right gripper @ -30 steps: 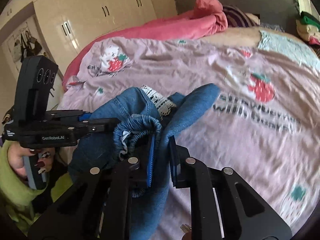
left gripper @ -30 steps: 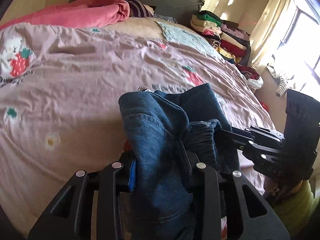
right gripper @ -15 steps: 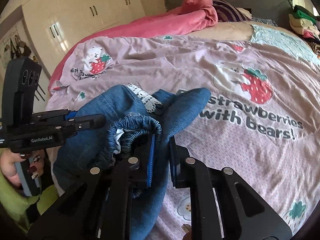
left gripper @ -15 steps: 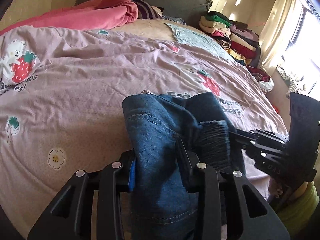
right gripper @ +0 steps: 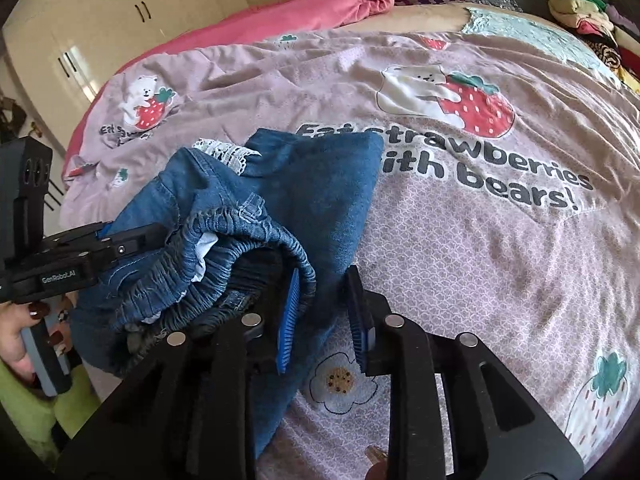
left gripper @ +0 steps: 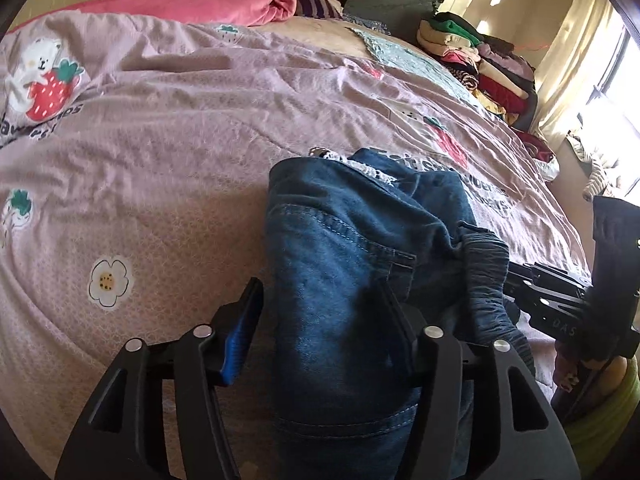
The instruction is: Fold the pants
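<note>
Denim, folded into a thick bundle, now lies on the pink bedspread [left gripper: 168, 168] at the lower middle of both views: these are the pants [left gripper: 340, 280]. A second ago both tools pinched the cloth and held it above the bed; since then it has come down and the grips are letting go. The left gripper [left gripper: 320, 312] is opening, its blue left pad already clear of the fabric, though the bundle sits between the fingers. The right gripper [right gripper: 322, 308] is opening too, by a narrower gap, with a fold of cloth between its pads. That reads as a finished fold being set down. The bundle's near end is cut off by the frame and the tool bodies, so how neatly the layers stack cannot be judged.
</note>
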{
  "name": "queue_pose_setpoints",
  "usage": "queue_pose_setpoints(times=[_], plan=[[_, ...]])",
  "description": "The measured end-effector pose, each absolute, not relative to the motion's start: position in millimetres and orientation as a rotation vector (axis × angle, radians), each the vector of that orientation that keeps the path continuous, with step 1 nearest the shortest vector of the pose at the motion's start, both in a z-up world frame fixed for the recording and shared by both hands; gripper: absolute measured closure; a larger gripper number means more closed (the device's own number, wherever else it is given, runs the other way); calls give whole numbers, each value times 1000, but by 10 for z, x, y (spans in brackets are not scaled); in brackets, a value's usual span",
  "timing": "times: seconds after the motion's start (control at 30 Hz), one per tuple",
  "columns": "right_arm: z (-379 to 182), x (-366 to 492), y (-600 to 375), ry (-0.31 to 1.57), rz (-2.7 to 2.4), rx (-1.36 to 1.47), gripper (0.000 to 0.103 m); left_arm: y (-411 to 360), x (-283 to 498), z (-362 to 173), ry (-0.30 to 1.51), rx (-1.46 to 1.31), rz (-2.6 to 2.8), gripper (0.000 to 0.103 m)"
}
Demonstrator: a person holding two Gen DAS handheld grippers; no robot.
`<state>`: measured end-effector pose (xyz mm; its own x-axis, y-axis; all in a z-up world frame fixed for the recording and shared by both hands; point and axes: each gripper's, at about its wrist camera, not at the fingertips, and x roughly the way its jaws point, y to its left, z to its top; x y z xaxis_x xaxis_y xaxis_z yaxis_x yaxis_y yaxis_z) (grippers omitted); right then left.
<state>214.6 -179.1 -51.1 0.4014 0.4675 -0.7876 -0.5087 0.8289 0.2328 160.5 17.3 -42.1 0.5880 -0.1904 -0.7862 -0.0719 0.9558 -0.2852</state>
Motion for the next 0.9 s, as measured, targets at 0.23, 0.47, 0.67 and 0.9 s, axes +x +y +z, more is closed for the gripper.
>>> queue_pose_setpoints(times=[0.23,0.47,0.67,0.9], plan=[[-390,2051,-1843,959,589,-45,65,176,1544,-370,934,-299,-75,44],[-74,1753,-1924,867,587,-52,34,192,1313,-149,888,-305,-85,23],[216,1428,-1950,765,579,-79,16,133,1049,64,843,-272,-92,7],[451,1093,-2013,690,531,-127,10,154,667,317,790,-257,-66,5]])
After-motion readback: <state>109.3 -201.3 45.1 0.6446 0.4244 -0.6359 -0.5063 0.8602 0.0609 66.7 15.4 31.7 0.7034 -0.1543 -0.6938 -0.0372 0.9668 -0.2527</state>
